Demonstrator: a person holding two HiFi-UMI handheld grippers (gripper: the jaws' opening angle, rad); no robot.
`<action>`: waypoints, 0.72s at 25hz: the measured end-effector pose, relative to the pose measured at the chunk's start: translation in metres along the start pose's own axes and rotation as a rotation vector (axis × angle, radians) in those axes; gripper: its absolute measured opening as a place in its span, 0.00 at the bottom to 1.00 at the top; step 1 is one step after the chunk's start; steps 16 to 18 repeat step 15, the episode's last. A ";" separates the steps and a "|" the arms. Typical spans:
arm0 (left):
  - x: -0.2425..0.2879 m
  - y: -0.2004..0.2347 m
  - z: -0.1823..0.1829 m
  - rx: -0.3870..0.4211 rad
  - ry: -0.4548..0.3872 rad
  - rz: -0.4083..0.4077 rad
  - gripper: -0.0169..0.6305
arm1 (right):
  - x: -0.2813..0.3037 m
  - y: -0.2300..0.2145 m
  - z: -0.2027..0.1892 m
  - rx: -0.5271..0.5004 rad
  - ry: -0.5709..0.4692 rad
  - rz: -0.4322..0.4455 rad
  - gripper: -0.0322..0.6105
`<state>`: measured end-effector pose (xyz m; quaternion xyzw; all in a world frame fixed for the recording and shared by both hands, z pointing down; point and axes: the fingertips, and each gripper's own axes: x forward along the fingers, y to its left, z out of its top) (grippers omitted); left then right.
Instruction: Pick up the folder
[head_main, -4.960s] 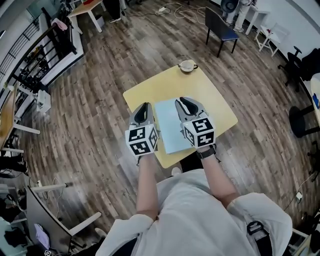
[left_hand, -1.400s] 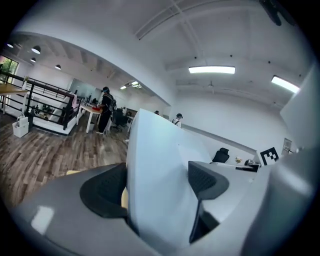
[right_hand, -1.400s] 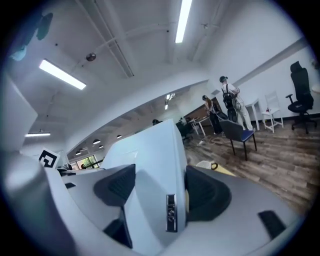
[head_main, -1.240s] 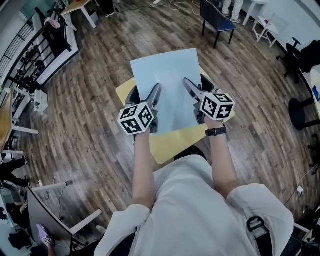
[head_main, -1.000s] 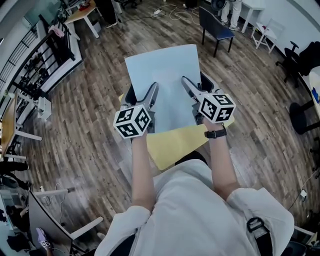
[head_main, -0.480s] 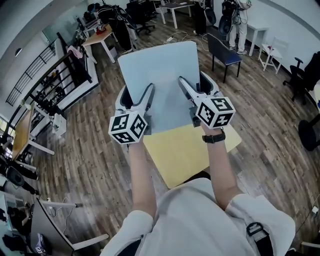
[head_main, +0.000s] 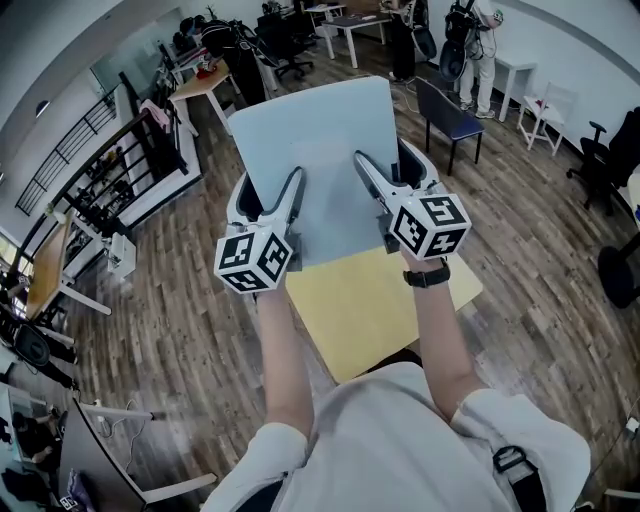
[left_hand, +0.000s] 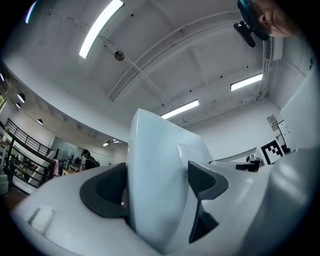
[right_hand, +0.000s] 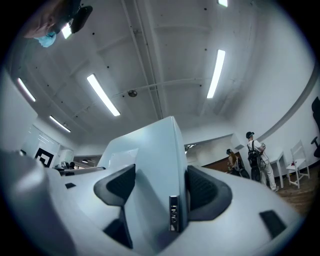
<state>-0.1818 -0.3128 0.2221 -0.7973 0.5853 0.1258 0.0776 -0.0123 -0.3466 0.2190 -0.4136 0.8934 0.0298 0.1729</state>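
Note:
The pale blue folder (head_main: 315, 150) hangs in the air above the yellow table (head_main: 370, 310), tilted with its far edge up. My left gripper (head_main: 268, 195) is shut on its left edge and my right gripper (head_main: 388, 172) is shut on its right edge. In the left gripper view the folder (left_hand: 150, 165) stands on edge between the dark pads (left_hand: 107, 192). The right gripper view shows the folder (right_hand: 150, 150) clamped between its pads (right_hand: 207, 192) too, with a small metal clip at that edge. The person's forearms reach up from below.
A dark blue chair (head_main: 450, 115) stands beyond the table. Desks and office chairs (head_main: 290, 45) fill the back, a black railing (head_main: 130, 165) runs at the left, and a person (head_main: 480, 40) stands at the back right. A white chair (head_main: 545, 110) is nearby.
Five seconds ago the folder lay flat on the table. Over the last second both grippers have risen with it, and its far edge has tipped further up.

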 end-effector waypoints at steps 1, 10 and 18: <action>0.000 0.000 0.000 -0.003 0.000 0.001 0.63 | 0.000 0.000 0.000 -0.001 0.002 0.000 0.57; -0.002 -0.004 -0.060 -0.014 0.097 0.035 0.64 | -0.015 -0.022 -0.055 0.060 0.101 -0.062 0.57; -0.010 0.011 -0.135 -0.113 0.202 0.077 0.64 | -0.019 -0.033 -0.122 0.051 0.240 -0.105 0.57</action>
